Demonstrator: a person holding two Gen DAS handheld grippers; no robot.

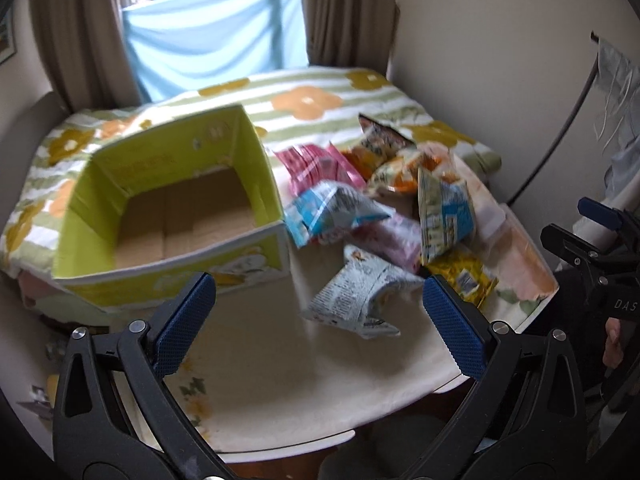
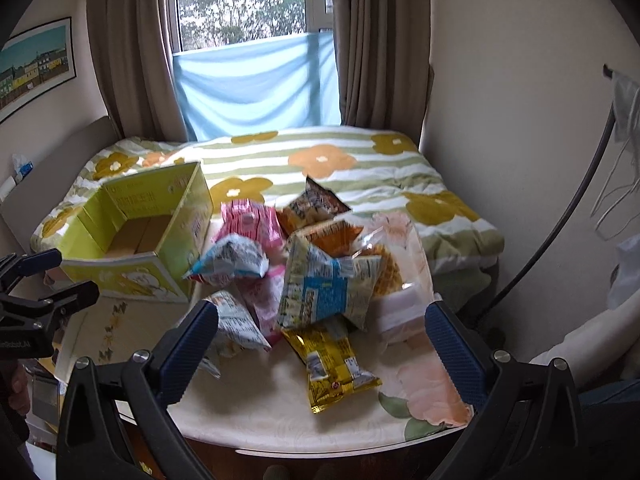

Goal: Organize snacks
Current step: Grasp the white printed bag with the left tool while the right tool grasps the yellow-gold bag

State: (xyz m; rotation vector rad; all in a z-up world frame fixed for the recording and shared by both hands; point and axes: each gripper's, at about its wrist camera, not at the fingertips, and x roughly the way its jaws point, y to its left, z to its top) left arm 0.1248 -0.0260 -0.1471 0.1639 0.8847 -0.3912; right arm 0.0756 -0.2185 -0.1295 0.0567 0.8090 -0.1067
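An empty yellow-green cardboard box [image 1: 168, 208] [image 2: 136, 240] stands open on the table's left. To its right lies a pile of snack packets: a pink one [image 1: 316, 164] [image 2: 250, 220], a blue-and-white one [image 1: 332, 212] [image 2: 232, 260], a pale upright bag with a blue label [image 1: 444, 212] [image 2: 328, 284], a yellow packet [image 1: 464, 280] [image 2: 336, 364], orange ones [image 2: 316, 204] and a white-grey packet [image 1: 356, 296] [image 2: 236, 324]. My left gripper [image 1: 320, 320] is open, just short of the white-grey packet. My right gripper [image 2: 320, 344] is open over the yellow packet, holding nothing.
The table [image 2: 280, 412] has a cream floral cloth and a rounded front edge. Behind it lies a bed with a striped flowered quilt [image 2: 320, 160], then a window with brown curtains. A wall stands to the right, with a dark curved pole [image 2: 576, 216].
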